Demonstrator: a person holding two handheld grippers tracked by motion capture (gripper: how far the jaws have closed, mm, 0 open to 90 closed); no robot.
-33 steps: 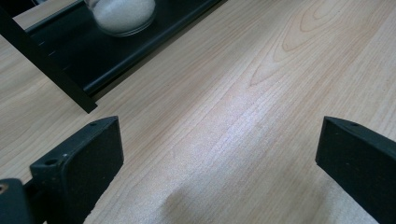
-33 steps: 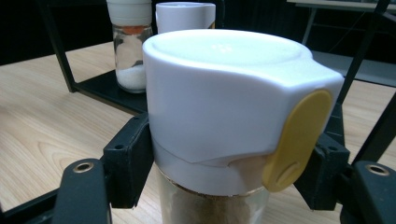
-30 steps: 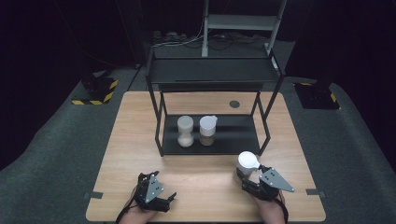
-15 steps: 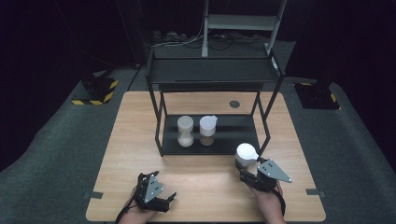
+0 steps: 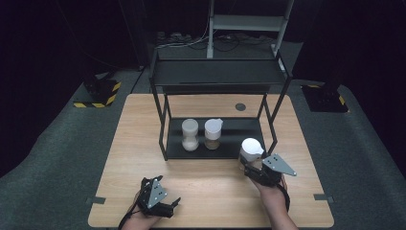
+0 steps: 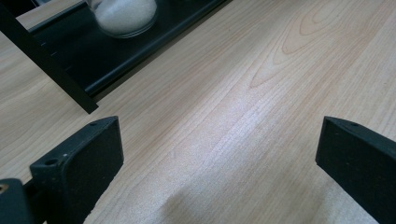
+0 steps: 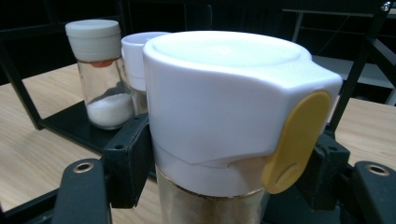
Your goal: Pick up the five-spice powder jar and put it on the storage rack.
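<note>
R hand-held gripper (image 5: 252,165) clamped on white-capped jar (image 5: 251,149) by rack (image 5: 218,146); L hand-held gripper (image 5: 163,194) wide open, empty.

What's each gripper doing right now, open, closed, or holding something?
Left gripper: open, nothing between its jaws, over the bare wooden table.
Right gripper: shut on the clear glass jar with a white lid and yellow tab.

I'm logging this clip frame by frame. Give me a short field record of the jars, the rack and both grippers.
held jar: white-capped jar with yellow tab, in right gripper, by the rack's front right
left gripper: open, holding nothing, over table
rack: black, two tiers
lower tier: salt jar beside second white-capped jar
</note>
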